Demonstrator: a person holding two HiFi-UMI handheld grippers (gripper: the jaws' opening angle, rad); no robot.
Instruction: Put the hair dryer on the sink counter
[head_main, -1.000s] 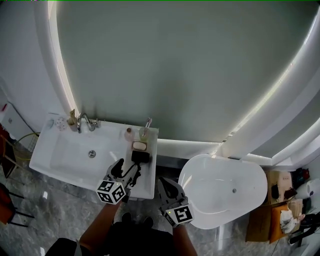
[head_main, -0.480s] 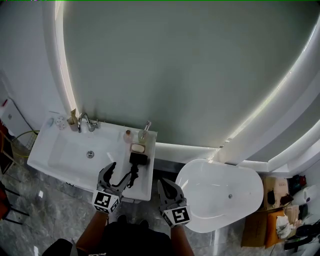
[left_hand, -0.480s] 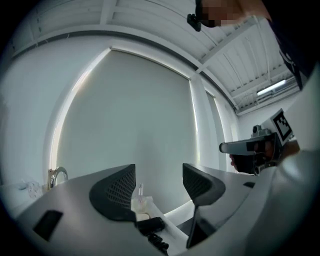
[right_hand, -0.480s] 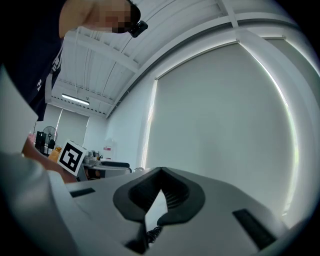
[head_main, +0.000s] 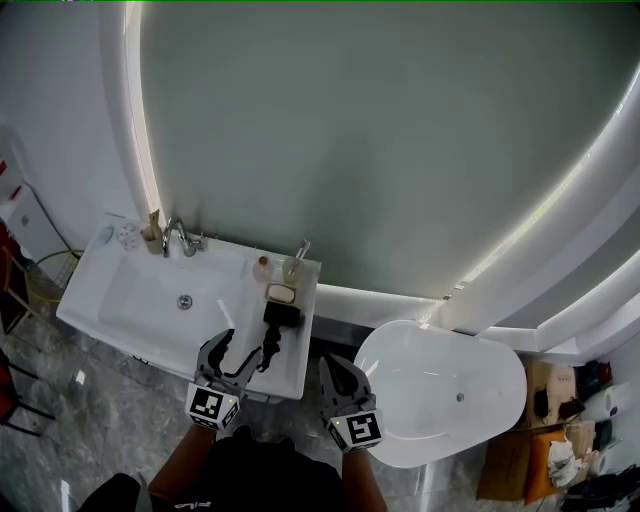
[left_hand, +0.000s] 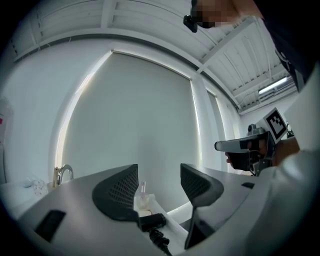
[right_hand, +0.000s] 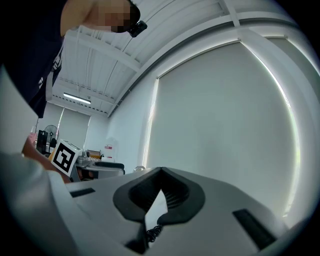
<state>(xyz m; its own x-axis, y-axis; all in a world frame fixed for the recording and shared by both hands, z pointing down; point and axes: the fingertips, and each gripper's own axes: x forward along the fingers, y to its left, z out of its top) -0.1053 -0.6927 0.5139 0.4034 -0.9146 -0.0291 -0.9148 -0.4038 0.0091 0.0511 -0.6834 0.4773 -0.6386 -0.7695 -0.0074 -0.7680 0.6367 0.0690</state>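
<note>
The black hair dryer (head_main: 281, 314) lies on the right end of the white sink counter (head_main: 295, 375), its coiled cord (head_main: 267, 350) trailing toward the front edge. My left gripper (head_main: 232, 352) hovers open just in front of the counter, close to the cord and holding nothing. In the left gripper view the hair dryer (left_hand: 152, 220) and cord (left_hand: 161, 241) show low between the spread jaws of that left gripper (left_hand: 159, 187). My right gripper (head_main: 336, 366) is shut and empty, right of the counter; in its own view the right gripper (right_hand: 160, 172) has its tips touching.
A chrome faucet (head_main: 178, 238) stands behind the basin (head_main: 170, 305). Two small bottles (head_main: 263, 268) and a soap dish (head_main: 281, 292) sit just behind the hair dryer. A white bathtub (head_main: 440, 390) is at the right. A large lit mirror (head_main: 380, 140) fills the wall.
My left gripper has pulled back from the hair dryer toward me and stands open; the hair dryer stays on the counter. The right gripper has barely moved.
</note>
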